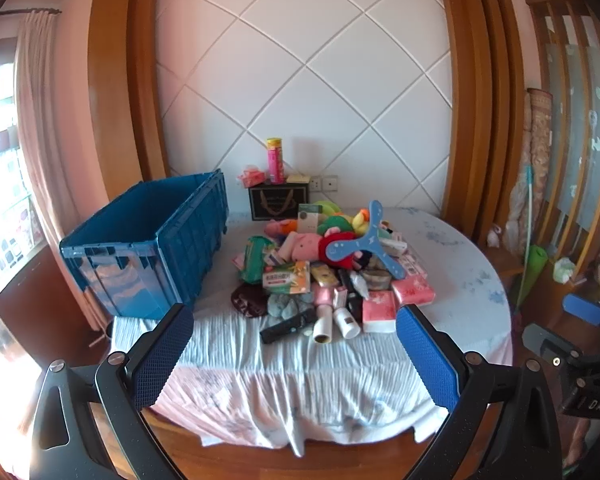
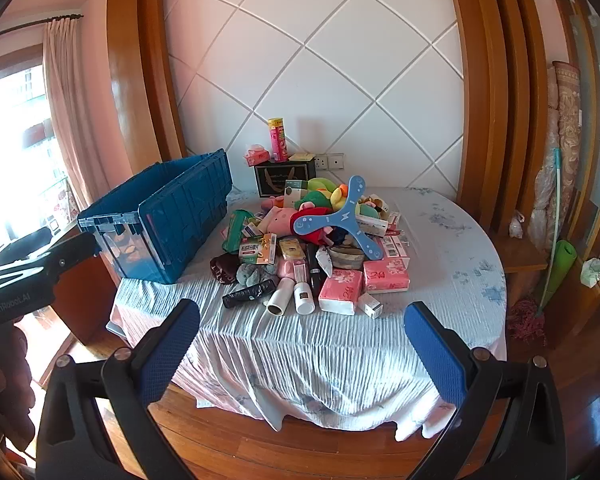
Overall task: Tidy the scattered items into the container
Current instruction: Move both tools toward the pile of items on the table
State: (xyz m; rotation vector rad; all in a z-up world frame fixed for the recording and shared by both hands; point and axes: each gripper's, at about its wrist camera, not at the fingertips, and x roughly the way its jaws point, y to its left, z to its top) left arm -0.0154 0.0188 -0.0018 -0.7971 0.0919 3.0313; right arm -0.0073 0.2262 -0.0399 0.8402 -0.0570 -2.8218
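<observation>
A blue plastic crate (image 1: 148,240) (image 2: 168,216) stands empty at the left of a round table. Right of it lies a heap of items: a blue three-armed boomerang (image 1: 364,242) (image 2: 338,216), a pink pig plush (image 1: 306,246) (image 2: 280,218), pink tissue packs (image 1: 380,306) (image 2: 342,290), white bottles (image 1: 346,322) (image 2: 304,298) and a black folded umbrella (image 1: 288,326) (image 2: 249,294). My left gripper (image 1: 294,316) hangs open short of the table's near edge, nothing between its fingers. My right gripper (image 2: 302,312) is open too, equally short of the heap.
The table wears a wrinkled pale cloth (image 1: 300,372) (image 2: 320,352) hanging over its wooden rim. At the back stand a black box (image 1: 278,200), a pink can (image 1: 275,160) and a tissue packet. A hand holds the left gripper's body (image 2: 16,280). Curtains at left, shelves at right.
</observation>
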